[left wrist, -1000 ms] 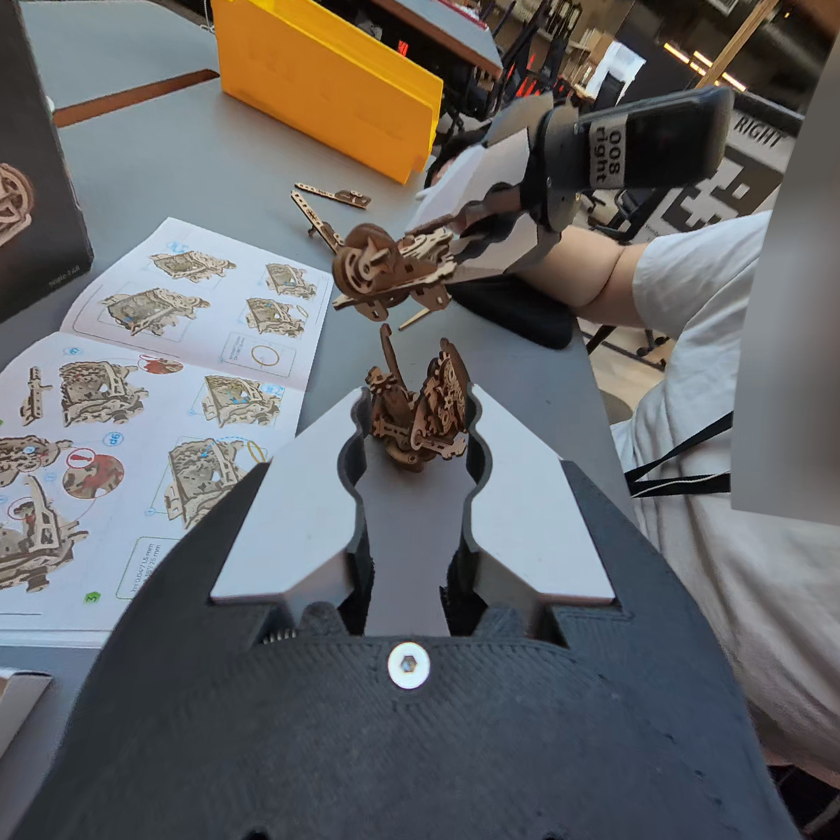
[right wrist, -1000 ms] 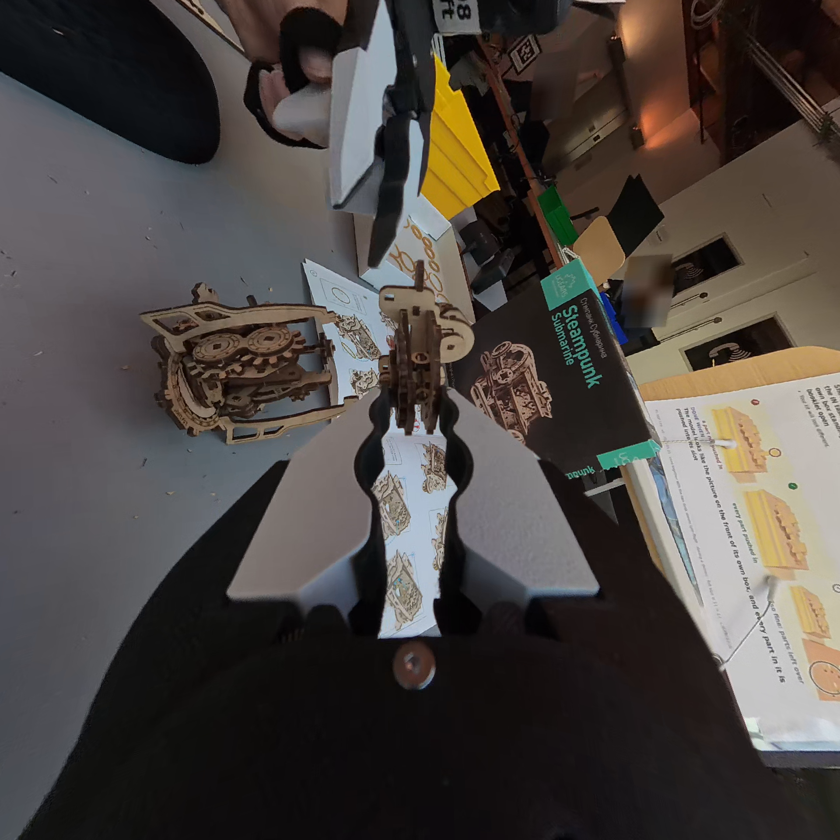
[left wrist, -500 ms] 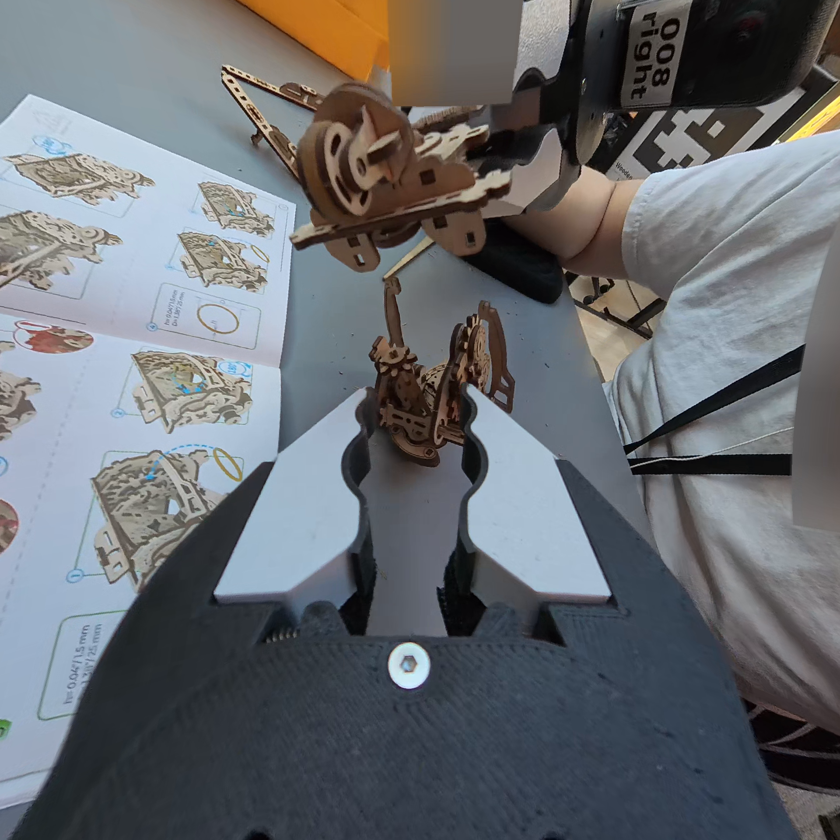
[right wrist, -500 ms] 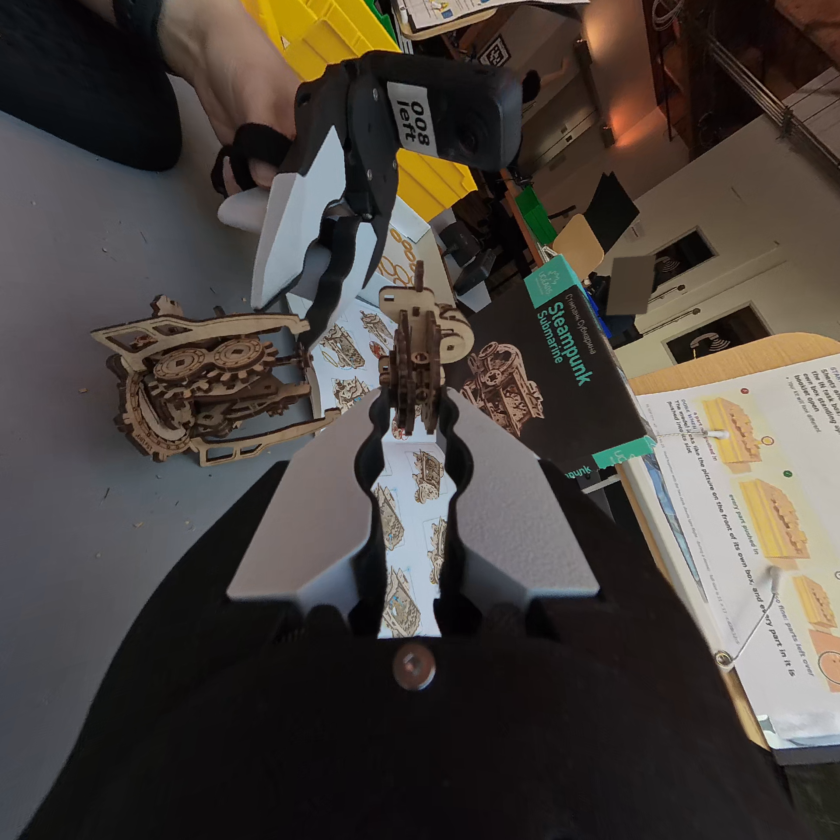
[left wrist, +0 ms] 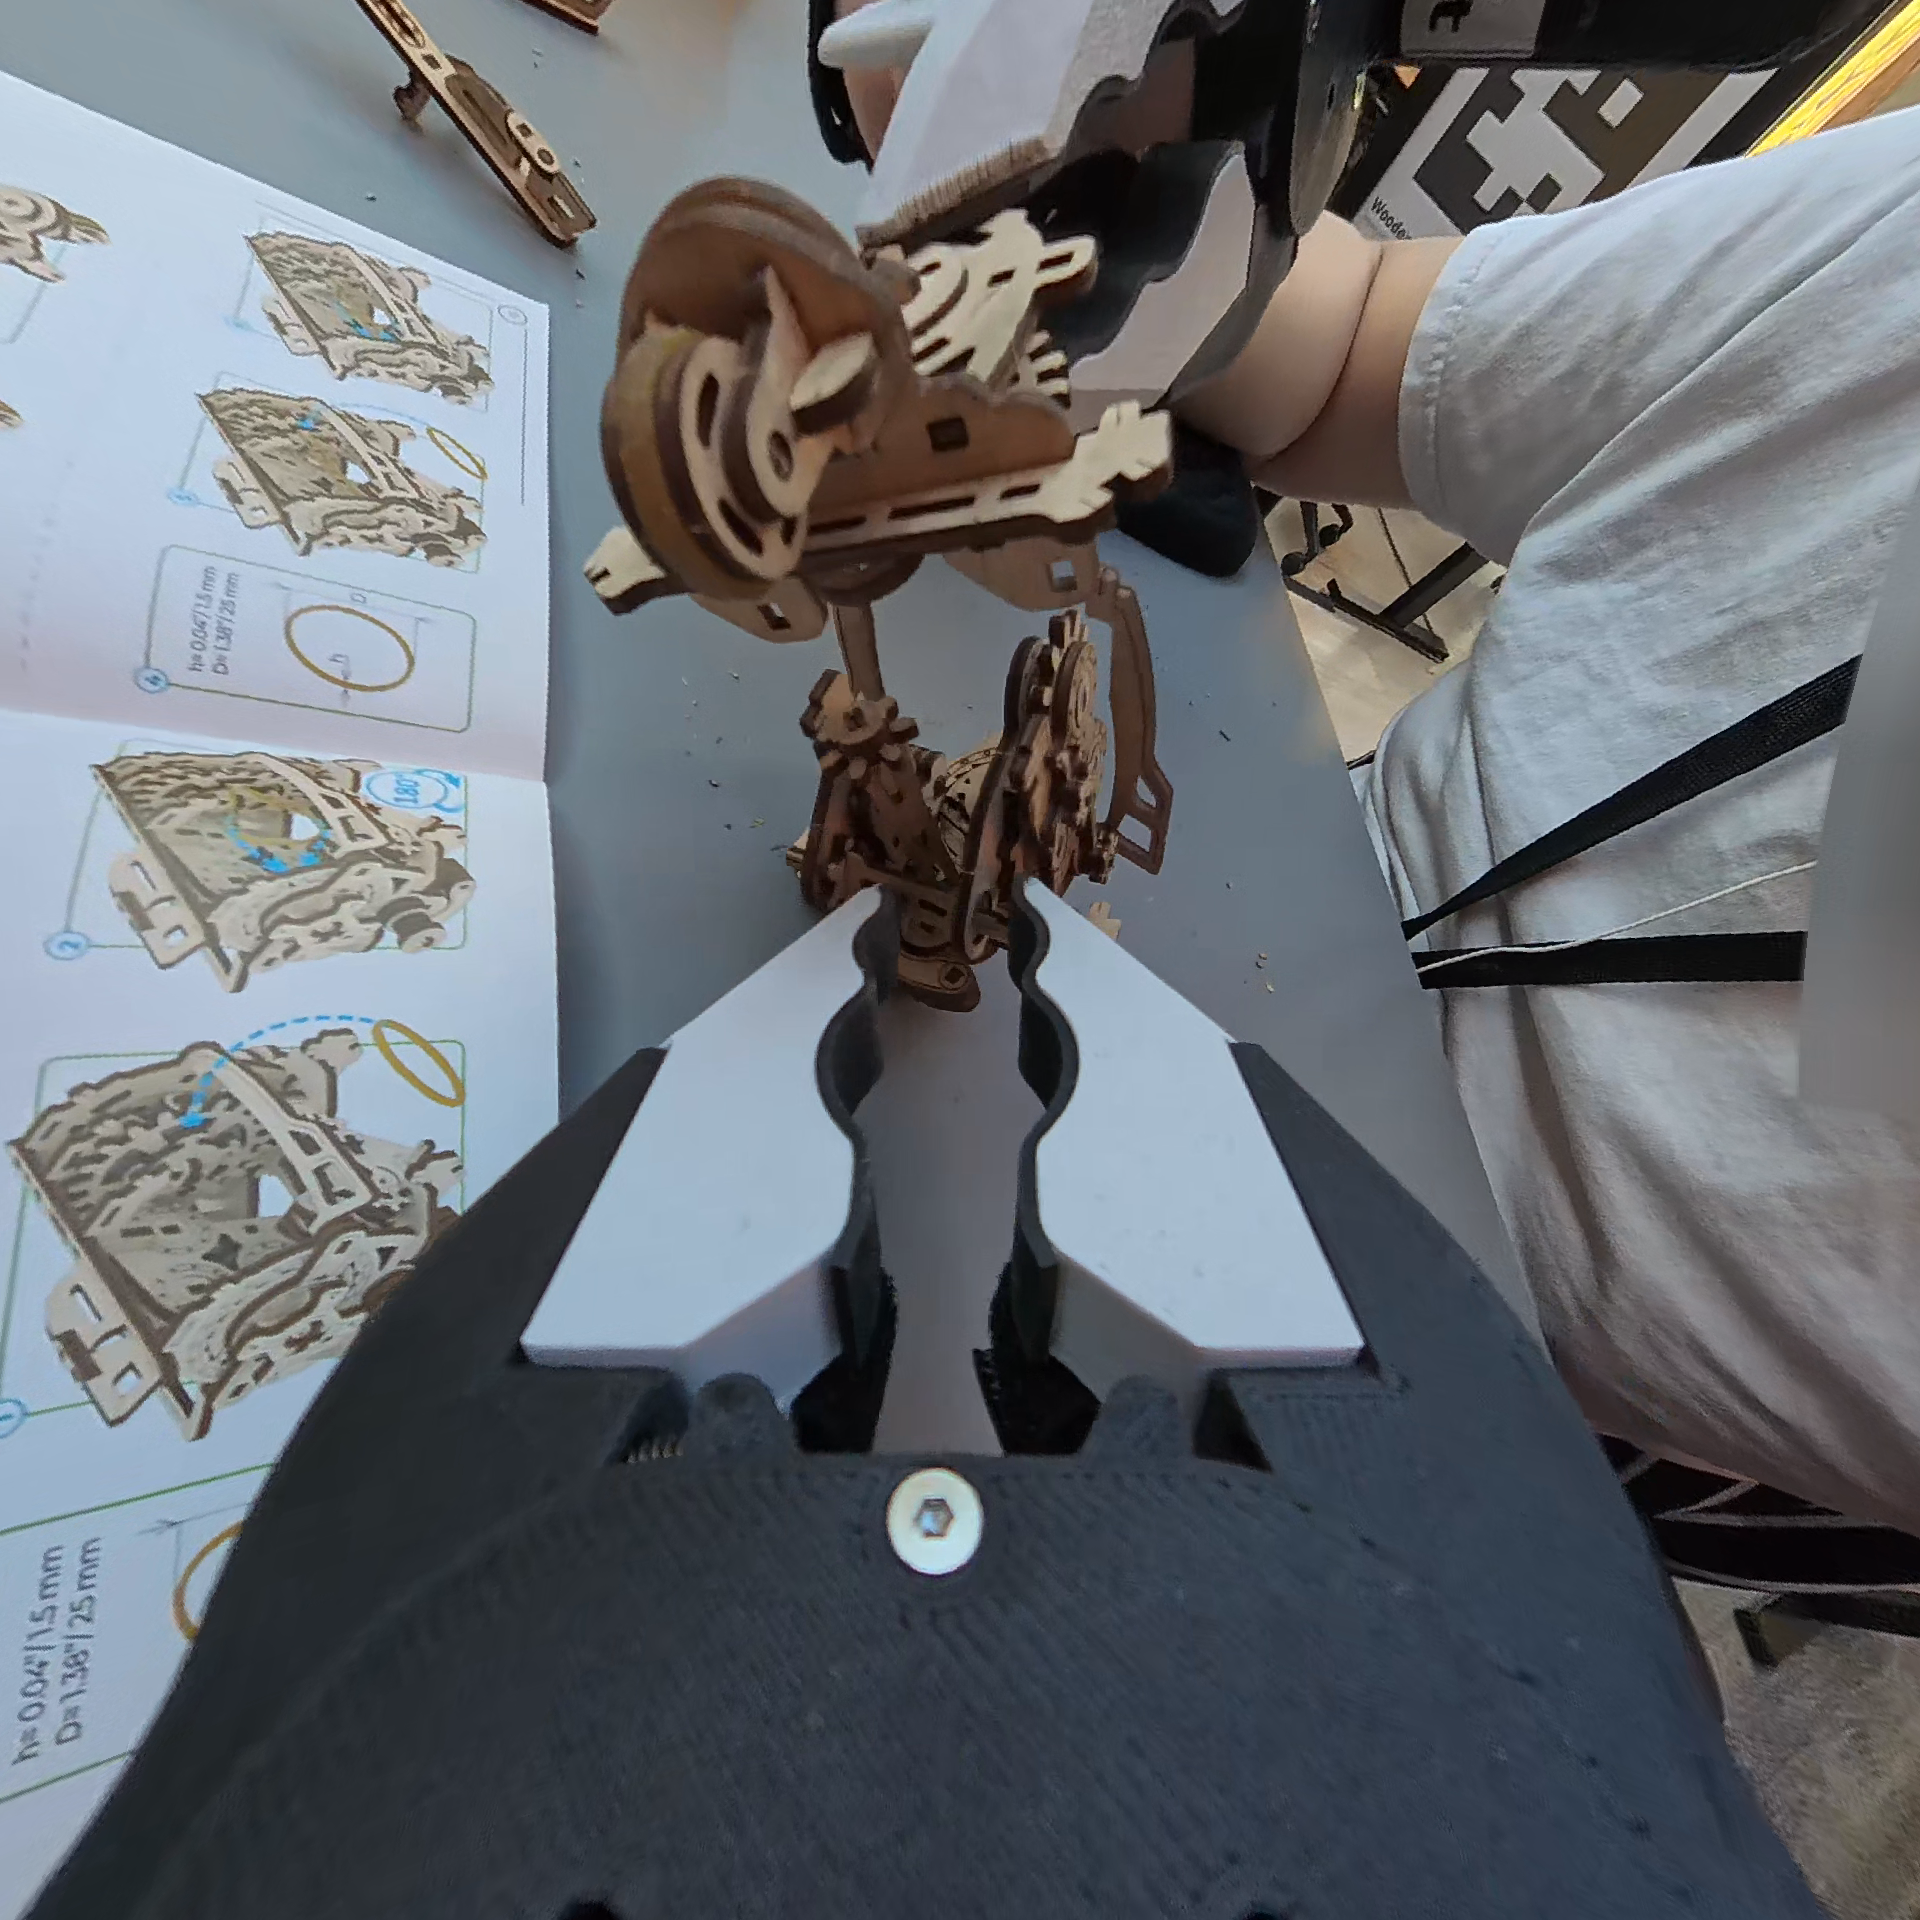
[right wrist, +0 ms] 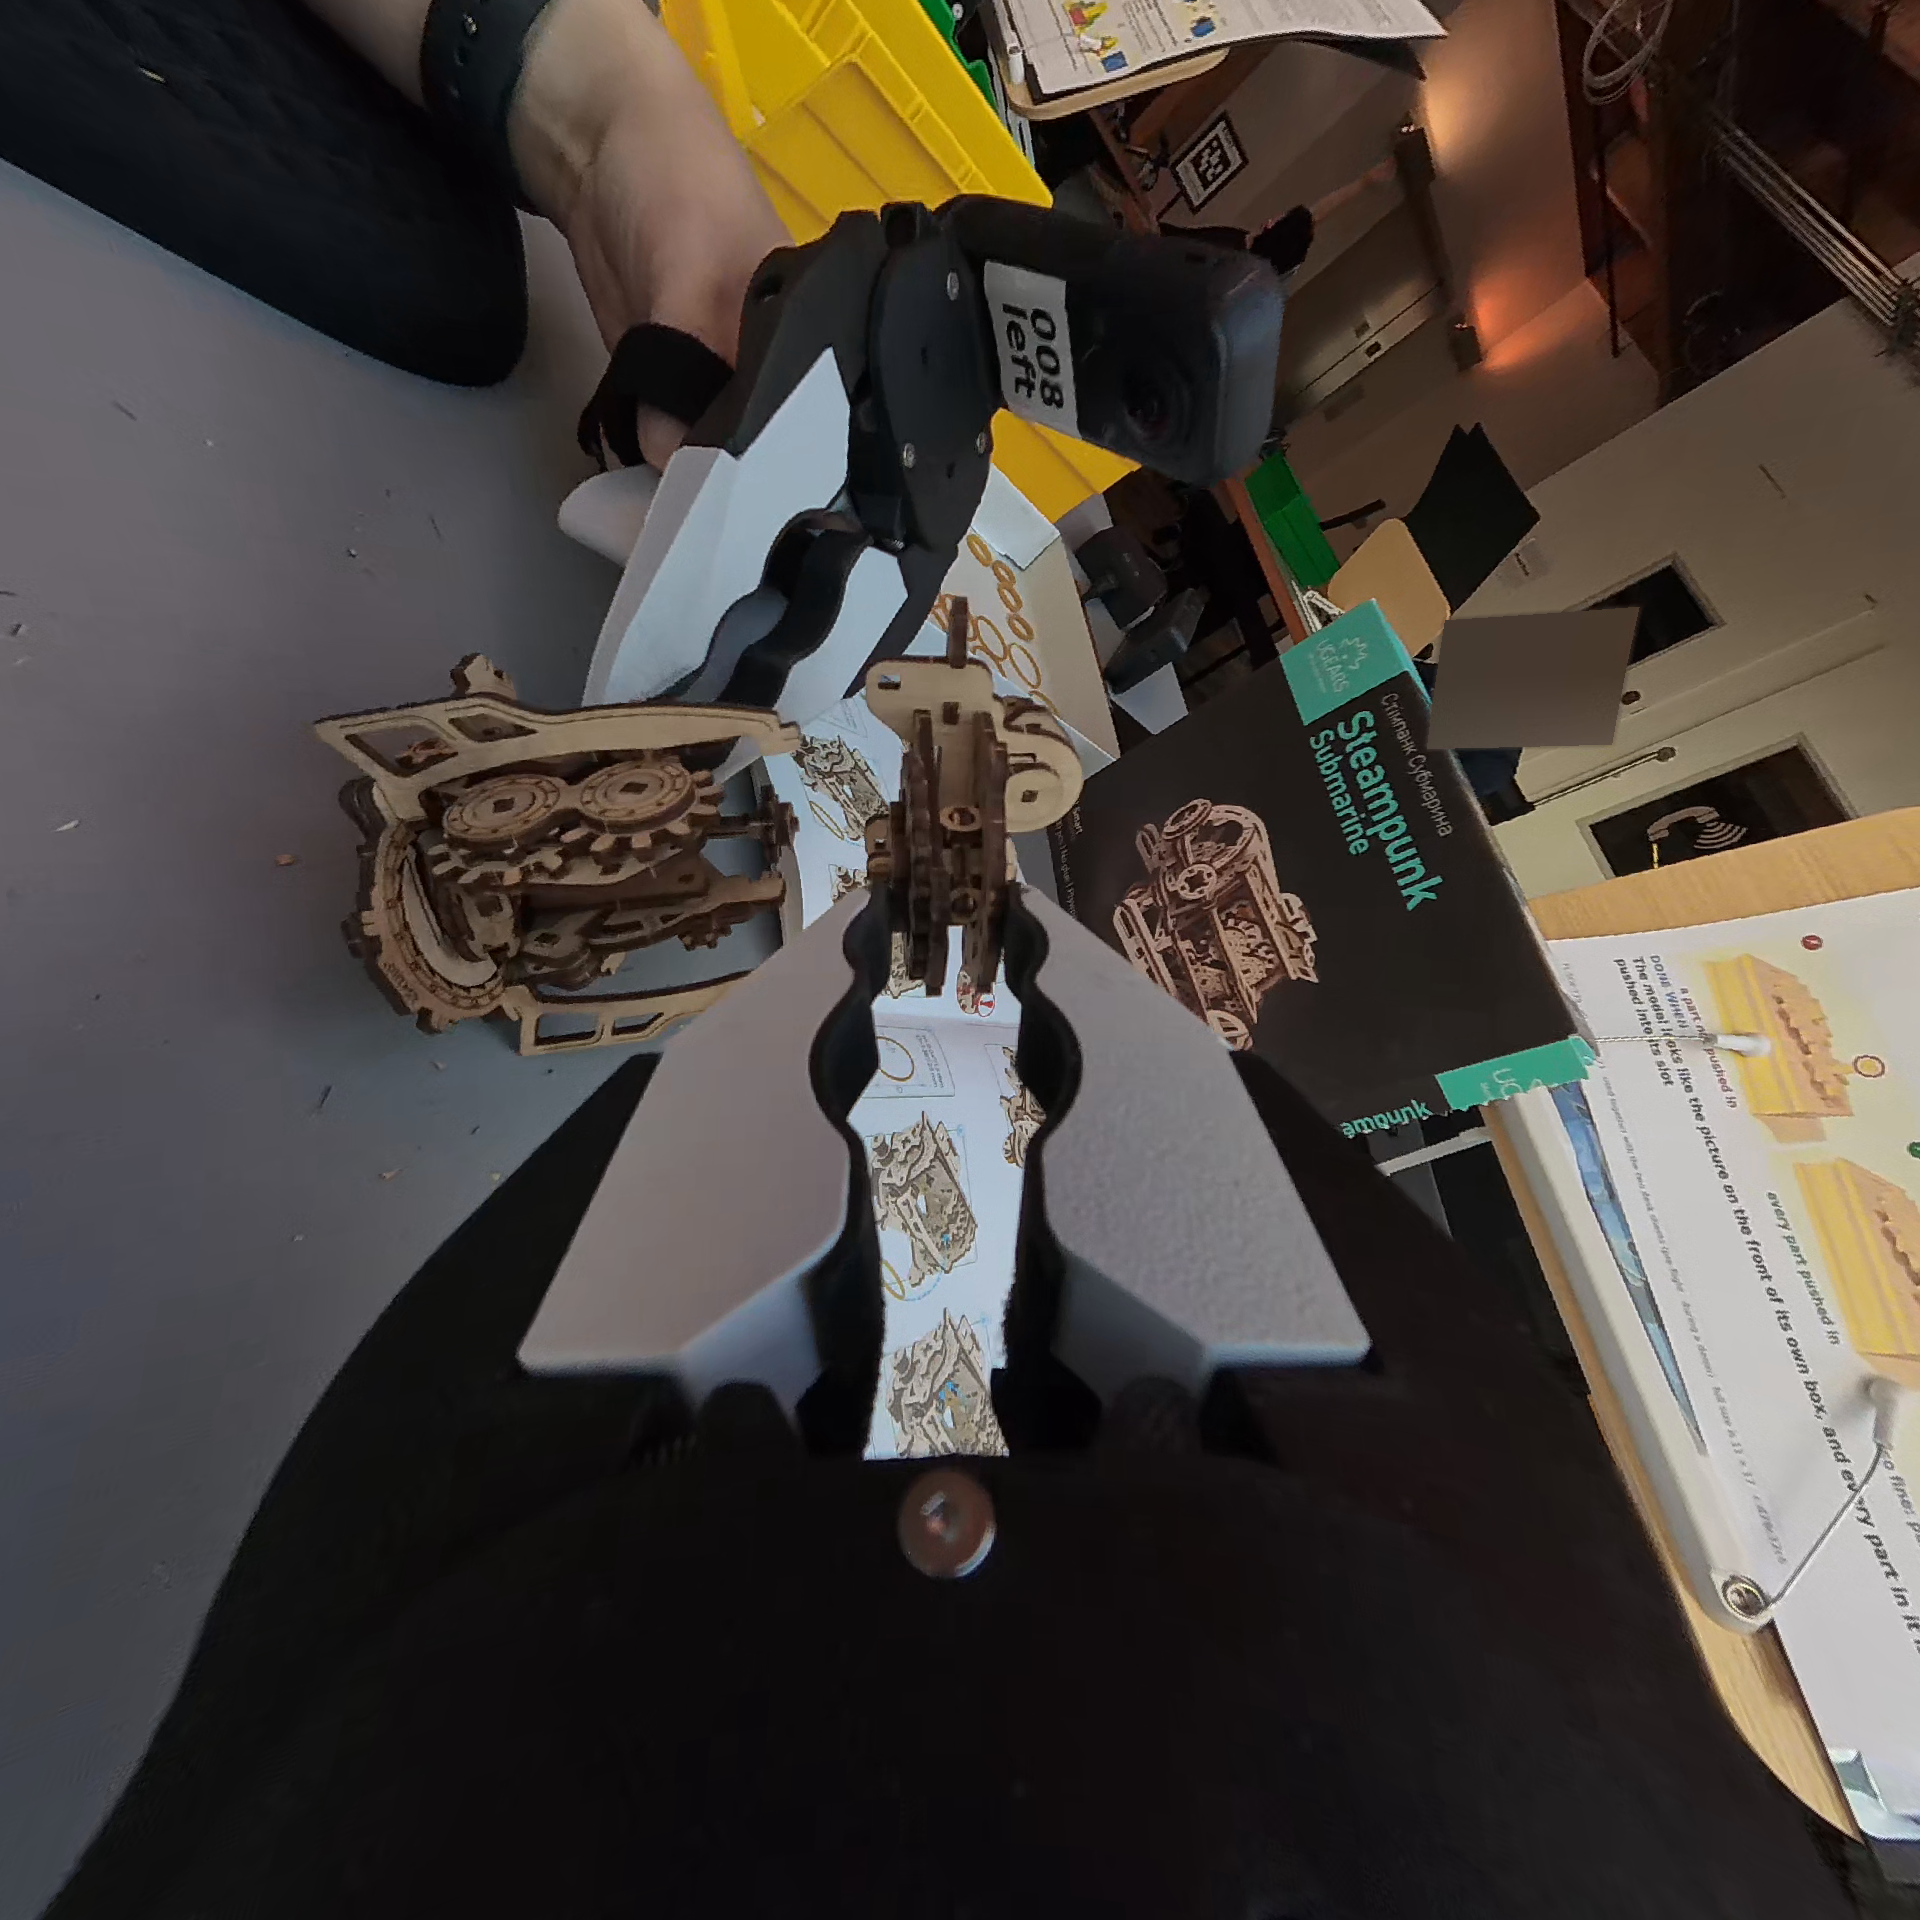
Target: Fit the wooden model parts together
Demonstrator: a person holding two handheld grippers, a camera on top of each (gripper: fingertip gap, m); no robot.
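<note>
A wooden gear assembly (left wrist: 977, 810) lies on the grey table; it also shows in the right wrist view (right wrist: 540, 862). My left gripper (left wrist: 951, 914) is shut on its near end, and shows from the side in the right wrist view (right wrist: 764, 717). My right gripper (right wrist: 945, 914) is shut on a wooden wheel part (right wrist: 945, 810). In the left wrist view the right gripper (left wrist: 1018, 281) holds this wheel part (left wrist: 790, 436) just over the assembly's two upright arms. I cannot tell whether they touch.
An open instruction booklet (left wrist: 312, 623) lies left of the assembly. A loose wooden strip (left wrist: 478, 125) lies farther back. A black box (right wrist: 1299, 883), a yellow bin (right wrist: 862, 104) and a board with a sheet (right wrist: 1766, 1143) stand around. The person's white shirt (left wrist: 1610, 727) is past the table's right edge. The grippers' ends are close to 8 centimetres from one another.
My left gripper came down to the gear assembly and its jaws narrowed onto it. My right gripper brought the wheel part closer, to just above the assembly.
</note>
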